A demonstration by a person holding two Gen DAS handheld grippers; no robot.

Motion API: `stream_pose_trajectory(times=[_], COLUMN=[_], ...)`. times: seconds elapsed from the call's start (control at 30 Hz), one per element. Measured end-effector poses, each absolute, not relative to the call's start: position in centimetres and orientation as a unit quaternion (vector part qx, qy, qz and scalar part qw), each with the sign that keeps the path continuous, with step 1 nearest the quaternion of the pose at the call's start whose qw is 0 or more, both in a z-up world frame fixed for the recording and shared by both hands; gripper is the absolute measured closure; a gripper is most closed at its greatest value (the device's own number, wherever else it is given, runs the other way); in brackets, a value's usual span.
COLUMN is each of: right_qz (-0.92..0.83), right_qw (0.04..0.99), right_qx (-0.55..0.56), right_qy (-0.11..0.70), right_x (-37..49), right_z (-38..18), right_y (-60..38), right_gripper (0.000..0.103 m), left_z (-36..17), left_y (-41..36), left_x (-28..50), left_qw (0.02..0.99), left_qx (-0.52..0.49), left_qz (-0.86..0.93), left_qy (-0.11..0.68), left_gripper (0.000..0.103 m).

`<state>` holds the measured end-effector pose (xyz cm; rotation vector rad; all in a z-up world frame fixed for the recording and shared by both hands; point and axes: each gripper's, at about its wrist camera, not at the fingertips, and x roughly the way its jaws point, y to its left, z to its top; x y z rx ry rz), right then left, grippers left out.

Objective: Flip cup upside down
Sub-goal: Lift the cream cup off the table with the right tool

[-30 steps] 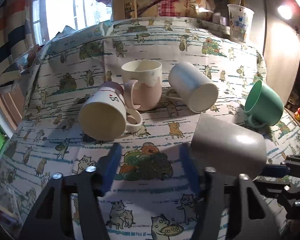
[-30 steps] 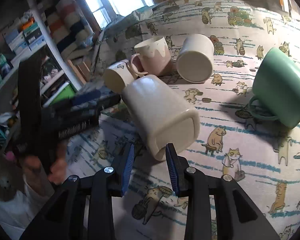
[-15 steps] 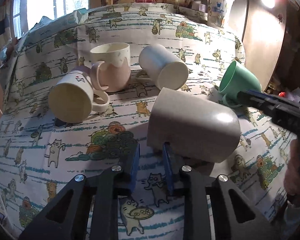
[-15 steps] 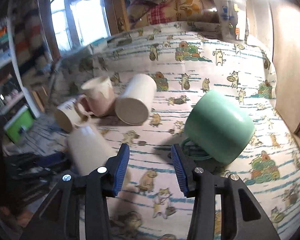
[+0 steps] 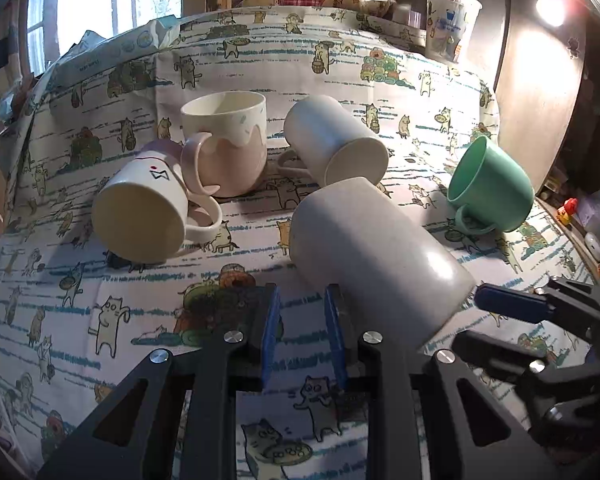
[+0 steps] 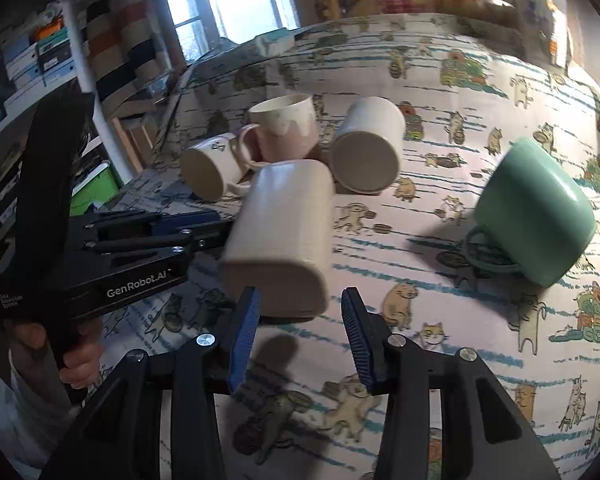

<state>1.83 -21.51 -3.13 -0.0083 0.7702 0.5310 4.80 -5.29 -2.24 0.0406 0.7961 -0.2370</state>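
A plain grey-white cup [image 5: 376, 256] is held tilted above the cat-print cloth, its closed base toward the other mugs; it also shows in the right wrist view [image 6: 284, 236]. My left gripper [image 5: 300, 320] is shut on it, seemingly on its handle, which is hidden beside the blue pads. My right gripper [image 6: 298, 328] is open just below the cup's near end, jaws apart and not touching it. It shows in the left wrist view as a blue-tipped finger [image 5: 508, 304].
On the cloth lie a white mug with a face [image 5: 144, 220], an upright pink mug [image 5: 228, 148], a white mug on its side [image 5: 336, 144] and a tipped green mug [image 5: 492, 188]. A clear plastic cup [image 5: 452, 24] stands at the back right.
My left gripper closed on the grey cup and holds it tilted. My right gripper let it go, swung away to the right, then came back open under its near end.
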Motion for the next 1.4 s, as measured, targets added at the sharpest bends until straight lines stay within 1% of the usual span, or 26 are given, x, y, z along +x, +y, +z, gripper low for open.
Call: stream_pose_trajectory(times=[0.27,0.33,0.37,0.4,0.43,0.5,0.53,0.57,0.7,0.8,0.93,1.17,1.23,1.3,1.4], right_qz=[0.239,0.249,0.25,0.244,0.234,0.227,0.23,0.234,0.23,0.225,0.218,0.211,0.211,0.207,0.209], right_qw=[0.901,0.901,0.905,0.91,0.916,0.918,0.915,0.912,0.903,0.899,0.898,0.89,0.892,0.895,0.896], right_qx=[0.039,0.039,0.035,0.026,0.01,-0.003,-0.002,0.001,0.0,0.007,0.009,0.022,0.017,0.002,-0.017], right_qy=[0.359,0.352,0.344,0.335,0.326,0.326,0.331,0.337,0.363,0.376,0.381,0.403,0.399,0.395,0.39], right_x=[2.6,2.3,1.9,1.6,1.2,1.1,1.2,1.4,2.4,3.0,3.6,5.0,4.8,4.5,3.9], right_z=[-3.2,-3.1,-3.0,-2.9,-2.7,-2.6,-2.6,-2.6,-2.9,-3.3,-3.8,-4.5,-4.4,-4.2,-4.1], right_y=[-22.5,-22.4,-22.1,-21.8,-21.4,-20.9,-20.6,-20.4,-19.3,-18.7,-18.0,-17.4,-17.3,-17.0,-16.7], right_gripper=[0.057,0.043,0.028,0.018,0.017,0.017,0.017,0.017,0.017,0.017,0.017,0.017,0.021,0.03,0.031], left_z=[-1.1,-1.1,-1.2,-1.2,-1.3,-1.3,-1.2,-1.0,-0.5,-0.6,-0.6,-0.4,-0.4,-0.3,-0.1], left_y=[-4.2,-3.6,-3.3,-3.0,-2.7,-2.4,-2.3,-2.3,-1.9,-1.1,0.4,0.8,0.7,0.6,0.6], left_x=[2.5,2.3,2.1,1.9,1.8,1.3,1.0,0.8,-0.1,-0.1,-0.1,-0.3,-0.5,-0.7,-0.9], left_qw=[0.935,0.942,0.944,0.946,0.947,0.95,0.952,0.953,0.96,0.961,0.959,0.961,0.961,0.962,0.963], left_qx=[0.048,0.053,0.052,0.049,0.043,0.038,0.037,0.037,0.04,0.054,0.026,0.023,0.024,0.028,0.029], left_qz=[-0.073,-0.047,-0.039,-0.041,-0.047,-0.052,-0.05,-0.048,-0.036,-0.003,-0.014,-0.013,-0.016,-0.014,-0.015], left_qy=[0.344,0.328,0.322,0.317,0.313,0.307,0.301,0.295,0.274,0.27,0.282,0.275,0.273,0.271,0.268], left_gripper=[0.08,0.076,0.073,0.066,0.055,0.043,0.039,0.038,0.024,0.024,0.024,0.024,0.023,0.023,0.024])
